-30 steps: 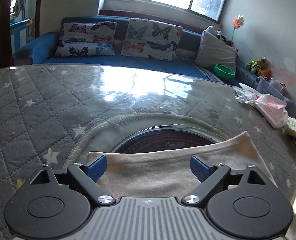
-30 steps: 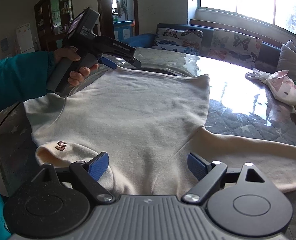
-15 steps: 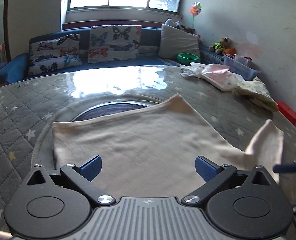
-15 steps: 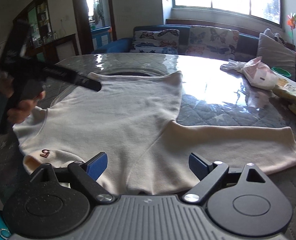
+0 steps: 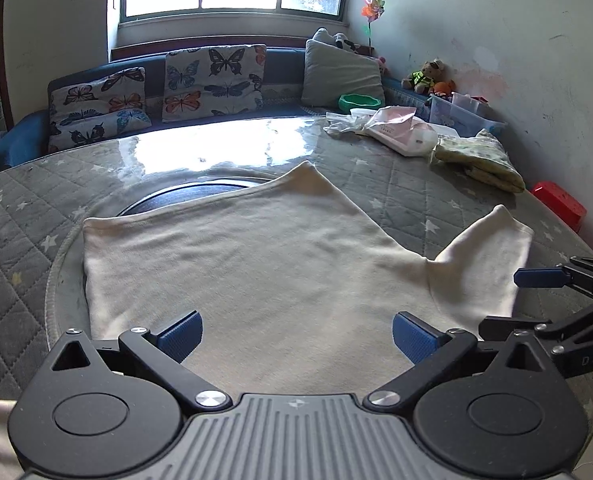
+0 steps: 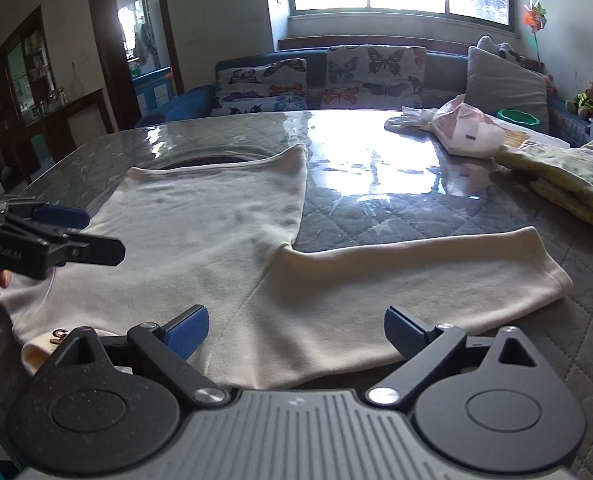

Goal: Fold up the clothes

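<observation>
Cream long-sleeved cotton top (image 5: 256, 272) spread flat on grey quilted star-print table cover under clear glossy plastic (image 5: 408, 184), hem toward the window, neckline toward the cameras. One sleeve (image 6: 416, 276) stretched straight out to the right in the right wrist view, cuff near the table's right side. Small brown mark (image 6: 59, 334) at the collar edge, bottom left of that view.

Left gripper (image 5: 296, 334) above the near part of the top, blue-padded fingers spread wide, nothing between them. Right gripper (image 6: 296, 330) over the shoulder and sleeve seam, fingers likewise spread wide, gripping nothing; cannot tell whether either touches the cloth. Right gripper also visible at the right edge of the left wrist view, just beside the sleeve cuff.

Dark round disc (image 5: 184, 196) partly under the hem. Pink-and-white plastic bag (image 6: 468, 130) and folded yellow-green patterned cloth (image 6: 568, 178) at the far right of the table, well apart from the top. Blue sofa with butterfly-print cushions (image 5: 216, 76) and grey pillow (image 5: 340, 74) behind the table, under the bright window.
</observation>
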